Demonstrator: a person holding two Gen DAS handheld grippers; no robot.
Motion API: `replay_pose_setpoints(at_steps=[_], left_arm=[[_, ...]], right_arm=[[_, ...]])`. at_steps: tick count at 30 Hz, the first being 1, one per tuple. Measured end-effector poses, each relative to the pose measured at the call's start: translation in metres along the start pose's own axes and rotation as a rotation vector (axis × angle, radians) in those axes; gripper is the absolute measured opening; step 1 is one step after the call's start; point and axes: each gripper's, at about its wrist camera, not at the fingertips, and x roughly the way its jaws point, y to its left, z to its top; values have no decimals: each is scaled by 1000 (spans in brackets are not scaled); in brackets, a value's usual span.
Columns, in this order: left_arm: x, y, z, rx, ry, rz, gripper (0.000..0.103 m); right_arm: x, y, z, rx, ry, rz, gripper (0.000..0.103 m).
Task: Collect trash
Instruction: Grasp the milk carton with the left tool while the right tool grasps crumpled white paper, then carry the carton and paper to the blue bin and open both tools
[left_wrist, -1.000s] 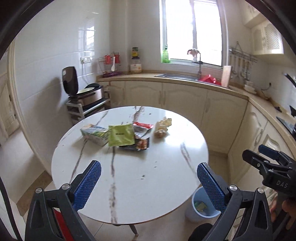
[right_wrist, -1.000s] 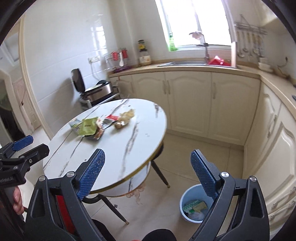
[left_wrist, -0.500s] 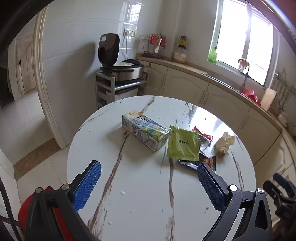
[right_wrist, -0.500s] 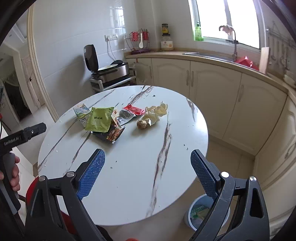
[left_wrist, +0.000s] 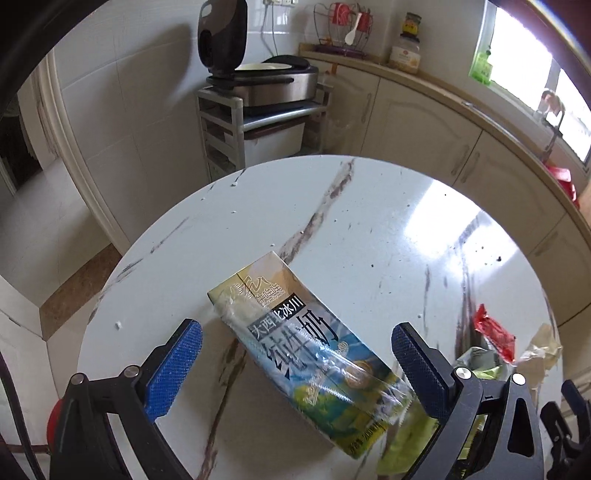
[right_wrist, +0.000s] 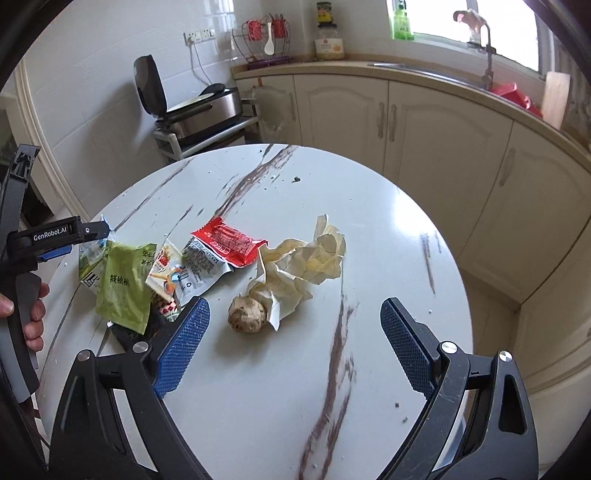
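Trash uncollected: milk carton at lower centre, between spread left gripper jaws, possibly untouched. Wrappers, crumpled paper mid-frame on table; right gripper open, empty.

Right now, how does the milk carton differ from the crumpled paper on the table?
The milk carton is a rigid printed box in blue and green lying on its side; the crumpled paper is a plain cream, shapeless wad. The carton sits between the open left claw fingers; the paper lies ahead of the open right claw. Both rest on the marble table.
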Motion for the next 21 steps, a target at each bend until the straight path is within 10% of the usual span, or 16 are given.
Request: replay_pose_setpoints(at_steps=[10, 12, 14, 21], left_arm=[[28, 2, 4, 83, 26, -34, 95], [30, 2, -2, 108, 41, -30, 66], [32, 1, -8, 148, 26, -13, 60], [25, 19, -10, 122, 14, -84, 46]], right_arm=[[35, -3, 19, 42, 58, -20, 80], [37, -2, 19, 33, 65, -21, 67], [36, 2, 17, 12, 62, -26, 49], [8, -6, 8, 34, 30, 61, 41]])
